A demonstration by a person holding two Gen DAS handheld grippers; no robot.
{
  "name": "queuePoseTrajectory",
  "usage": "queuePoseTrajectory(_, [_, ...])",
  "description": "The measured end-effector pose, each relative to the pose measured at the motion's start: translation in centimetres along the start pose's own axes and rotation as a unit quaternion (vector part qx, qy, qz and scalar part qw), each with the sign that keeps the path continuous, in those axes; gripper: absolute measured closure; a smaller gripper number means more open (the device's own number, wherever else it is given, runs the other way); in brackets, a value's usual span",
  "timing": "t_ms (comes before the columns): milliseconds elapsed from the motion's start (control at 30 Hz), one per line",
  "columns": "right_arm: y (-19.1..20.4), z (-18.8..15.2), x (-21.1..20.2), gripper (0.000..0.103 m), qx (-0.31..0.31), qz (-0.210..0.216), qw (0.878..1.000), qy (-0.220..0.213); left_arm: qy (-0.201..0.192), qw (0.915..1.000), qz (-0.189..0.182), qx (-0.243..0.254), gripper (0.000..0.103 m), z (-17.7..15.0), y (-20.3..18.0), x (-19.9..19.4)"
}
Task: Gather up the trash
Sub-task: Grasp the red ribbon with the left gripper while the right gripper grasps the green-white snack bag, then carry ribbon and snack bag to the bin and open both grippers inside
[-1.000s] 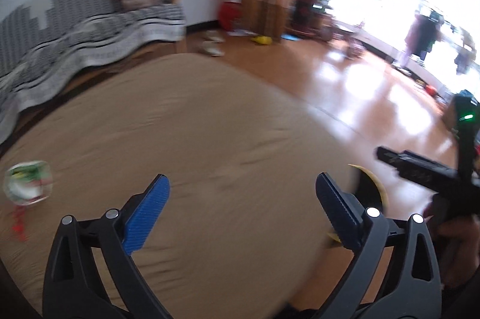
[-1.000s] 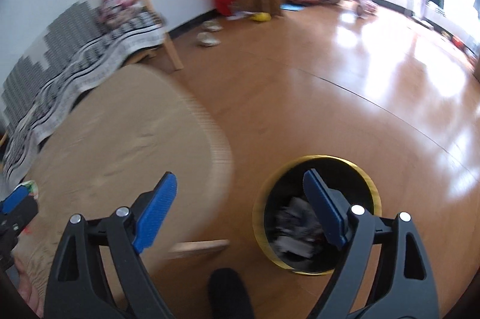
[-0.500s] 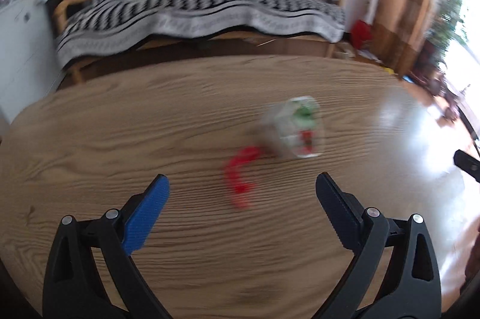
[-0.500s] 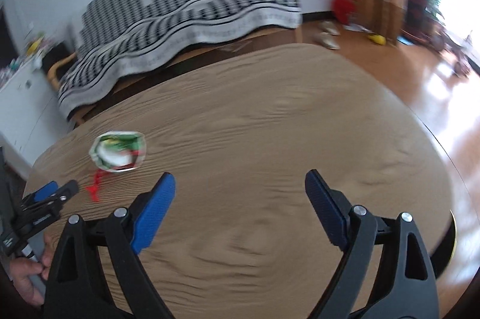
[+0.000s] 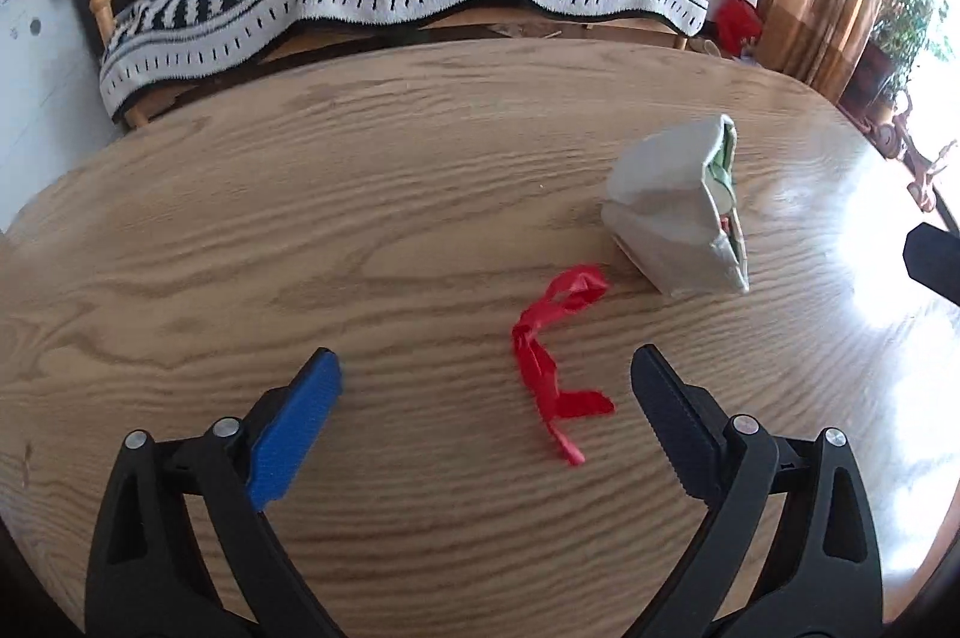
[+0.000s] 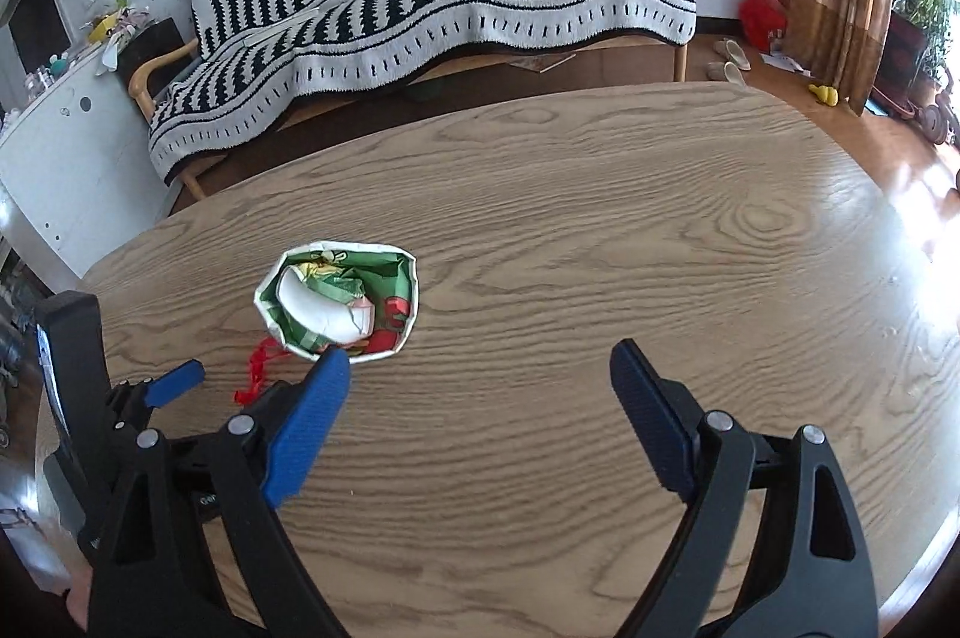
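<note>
Spread wide and empty, the left claw (image 5: 486, 386) is held low over the wooden bench (image 5: 300, 218), a red plastic scrap (image 5: 555, 368) lying between its fingers. The crumpled paper wrapper (image 5: 678, 212) is seen right of centre. The right claw (image 6: 480, 386) is likewise released, at lower centre.

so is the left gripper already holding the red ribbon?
No: the left gripper is open, and the red ribbon lies loose on the table between its fingers.
</note>
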State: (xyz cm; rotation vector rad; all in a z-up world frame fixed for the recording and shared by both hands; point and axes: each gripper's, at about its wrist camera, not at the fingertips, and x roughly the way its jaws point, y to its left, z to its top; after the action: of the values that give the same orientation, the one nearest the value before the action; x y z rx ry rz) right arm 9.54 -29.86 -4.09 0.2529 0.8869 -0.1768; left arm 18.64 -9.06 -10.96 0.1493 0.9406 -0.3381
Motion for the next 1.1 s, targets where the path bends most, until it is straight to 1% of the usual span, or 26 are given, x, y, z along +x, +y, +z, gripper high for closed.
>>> queuePoseTrajectory(67, [0.3,0.4,0.8,0.018,0.005,0.003,1.0,0.004,-0.012,0.9998,0.012,0.007,0.034,0.0,-0.1,-0.2])
queuePoseTrajectory(100, [0.4,0.5,1.2,0.018,0.007,0.006,1.0,0.007,-0.019,0.9995,0.018,0.016,0.058,0.0,-0.1,-0.4])
queuePoseTrajectory(133, [0.8,0.6,1.5,0.018,0.006,0.009,1.0,0.01,-0.023,0.9995,0.011,0.017,0.091,0.0,0.0,-0.7])
queuePoseTrajectory(167, [1.0,0.5,1.7,0.018,0.003,0.011,1.0,0.012,-0.02,0.9997,0.005,0.016,0.094,0.0,0.2,-0.8])
queuePoseTrajectory(233, [2.0,0.4,2.3,0.018,-0.008,0.017,1.0,0.018,-0.016,0.9998,-0.013,0.004,0.094,0.0,0.9,-1.2])
queuePoseTrajectory(300, [3.2,0.4,2.9,0.018,-0.021,0.025,0.999,0.023,-0.015,0.9999,0.0,0.0,0.094,-0.3,1.7,-1.4])
queuePoseTrajectory(433, [6.6,0.0,4.7,0.018,-0.058,0.036,0.997,0.037,-0.007,0.9994,0.008,-0.032,0.094,-0.7,4.2,-1.9])
queuePoseTrajectory(567, [9.2,-0.1,6.4,0.018,-0.093,0.015,0.995,0.034,-0.003,0.9986,0.008,-0.052,0.094,-1.3,6.4,-2.4])
queuePoseTrajectory(833, [11.3,0.2,9.8,0.017,-0.101,-0.02,0.994,0.022,0.0,0.9974,0.016,-0.07,0.094,-2.5,8.7,-3.3])
queuePoseTrajectory(867, [11.4,0.3,10.1,0.02,-0.101,-0.021,0.994,0.024,0.0,0.9973,0.016,-0.071,0.094,-2.5,8.9,-3.3])
queuePoseTrajectory(933, [11.4,0.3,10.5,0.058,-0.097,-0.02,0.994,0.034,0.0,0.9973,0.017,-0.071,0.094,-2.5,9.1,-3.3])
queuePoseTrajectory(967, [11.4,0.3,10.5,0.058,-0.096,-0.018,0.995,0.035,-0.001,0.9974,0.017,-0.071,0.094,-2.5,9.1,-3.3])
queuePoseTrajectory(1033, [11.5,0.6,10.0,0.059,-0.093,0.001,0.995,0.032,0.0,0.9973,0.018,-0.071,0.094,-2.6,9.2,-3.3])
queuePoseTrajectory(1100, [11.8,0.6,9.1,0.059,-0.101,0.0,0.995,0.023,0.0,0.9974,0.017,-0.07,0.094,-2.5,9.3,-3.3])
